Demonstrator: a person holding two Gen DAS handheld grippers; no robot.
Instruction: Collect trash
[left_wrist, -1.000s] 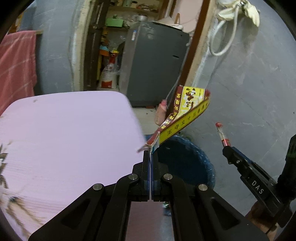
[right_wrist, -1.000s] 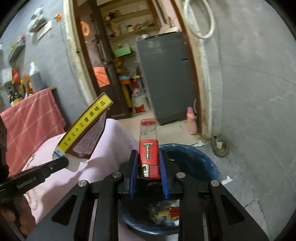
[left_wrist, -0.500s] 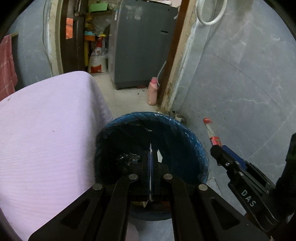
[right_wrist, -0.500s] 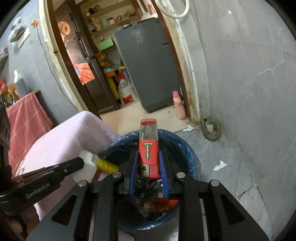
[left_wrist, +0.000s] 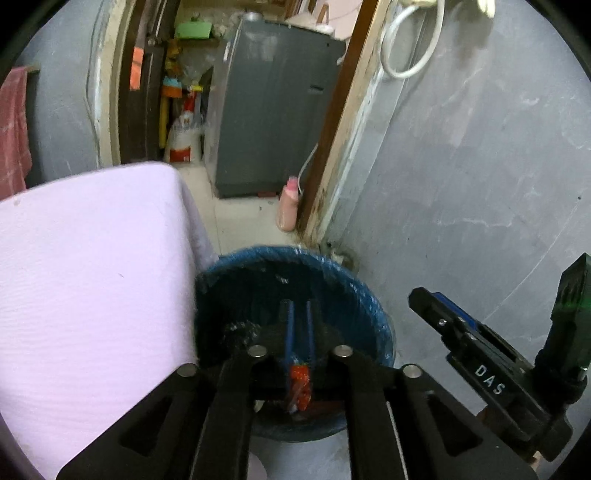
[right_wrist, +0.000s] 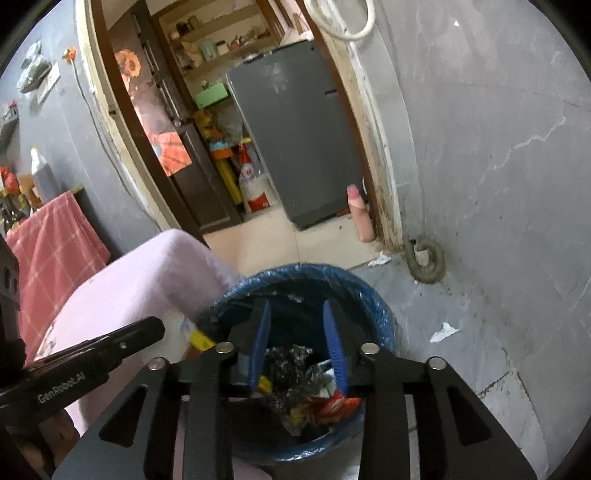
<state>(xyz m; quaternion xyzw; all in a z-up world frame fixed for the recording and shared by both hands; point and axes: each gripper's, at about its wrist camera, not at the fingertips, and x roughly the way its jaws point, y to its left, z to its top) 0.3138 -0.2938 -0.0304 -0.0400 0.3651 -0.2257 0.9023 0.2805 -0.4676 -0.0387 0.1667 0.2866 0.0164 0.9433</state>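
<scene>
Gone from both hand-held grippers were the yellow-and-red packet and the red lighter gripped a second ago. Above the blue-lined bin (right_wrist: 373, 306), the right hand-held gripper (right_wrist: 297, 334) had its blue pads apart and still spreading, nothing between them. Over the same bin, the left hand-held gripper (left_wrist: 299, 321) had its pads parting narrowly, empty too. Trash (right_wrist: 310, 391) lay heaped inside the bin, and a yellow-edged packet (right_wrist: 197, 338) showed at its left rim, beside the lilac-covered worktop (left_wrist: 92, 258).
</scene>
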